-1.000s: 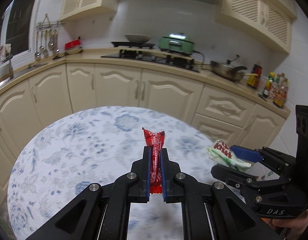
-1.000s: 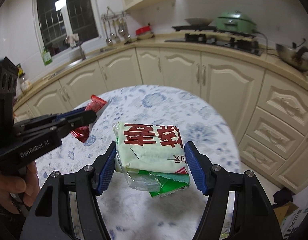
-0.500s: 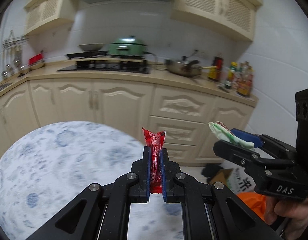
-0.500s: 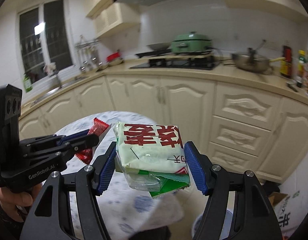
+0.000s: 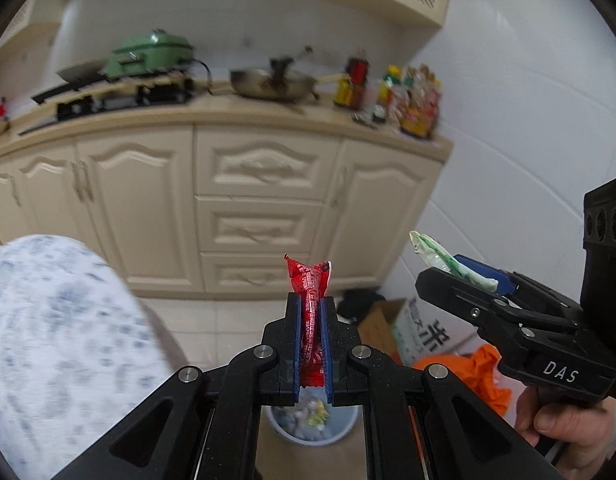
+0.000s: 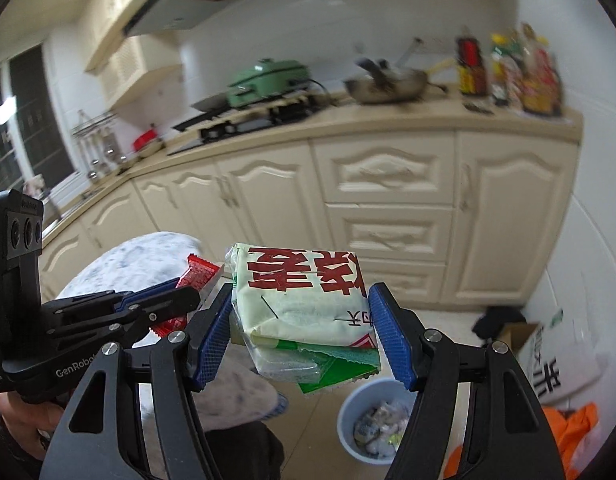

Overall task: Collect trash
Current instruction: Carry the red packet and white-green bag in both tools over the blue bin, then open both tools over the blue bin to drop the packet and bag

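My left gripper (image 5: 310,304) is shut on a crumpled red wrapper (image 5: 309,280) that sticks up between its blue pads. My right gripper (image 6: 302,316) is shut on a pale green packet with red characters (image 6: 304,300), with green and clear wrappers bunched under it. Both are held in the air past the edge of the round table. A light blue trash bin (image 6: 373,420) with several scraps inside stands on the floor below; in the left wrist view the bin (image 5: 311,426) lies right under my left fingers. Each gripper shows in the other's view: right gripper (image 5: 459,276), left gripper (image 6: 184,300).
The blue-patterned tablecloth (image 5: 48,328) is at the left. Cream kitchen cabinets (image 5: 260,208) run behind, with a green cooker (image 5: 152,54), a pan and bottles on the counter. A cardboard box (image 5: 387,328), a white printed bag (image 6: 555,364) and orange cloth (image 6: 567,432) sit on the floor at right.
Both grippers have swung to the right, off the table and over the floor, still holding their wrappers. The trash bin has come into view below them.
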